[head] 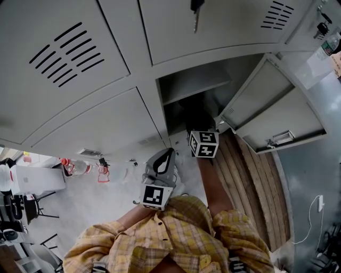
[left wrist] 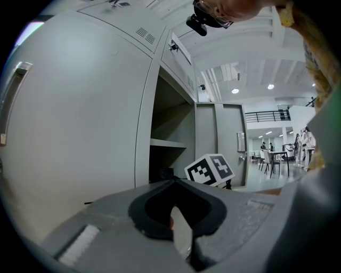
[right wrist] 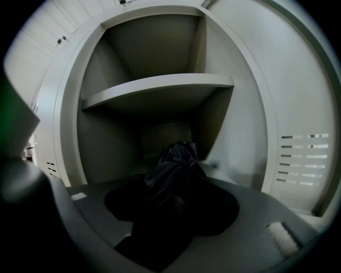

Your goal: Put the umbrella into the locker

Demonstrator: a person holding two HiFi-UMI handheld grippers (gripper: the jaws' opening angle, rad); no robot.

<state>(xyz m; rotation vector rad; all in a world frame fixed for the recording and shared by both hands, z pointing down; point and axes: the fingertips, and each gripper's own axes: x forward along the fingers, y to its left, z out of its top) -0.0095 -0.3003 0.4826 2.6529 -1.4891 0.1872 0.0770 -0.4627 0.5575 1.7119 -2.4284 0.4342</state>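
Observation:
The grey locker [head: 192, 88] stands open, its door [head: 277, 109] swung out to the right. My right gripper [head: 200, 118] reaches into the lower compartment, shut on a folded black umbrella [right wrist: 173, 168] that pokes forward past the jaws. In the right gripper view a shelf [right wrist: 160, 88] runs across above the umbrella, and my right gripper [right wrist: 173, 186] is level with the compartment's opening. My left gripper [head: 164, 159] hangs back near my body, left of the opening, shut with nothing in it. In the left gripper view my left gripper [left wrist: 173, 181] faces the open locker [left wrist: 168, 141].
Shut locker doors with vent slots [head: 66, 53] fill the wall to the left and above; a key [head: 196, 11] hangs from an upper door. A wooden strip [head: 250, 181] lies below the open door. A bottle [head: 80, 167] and a white case [head: 37, 178] sit at the left.

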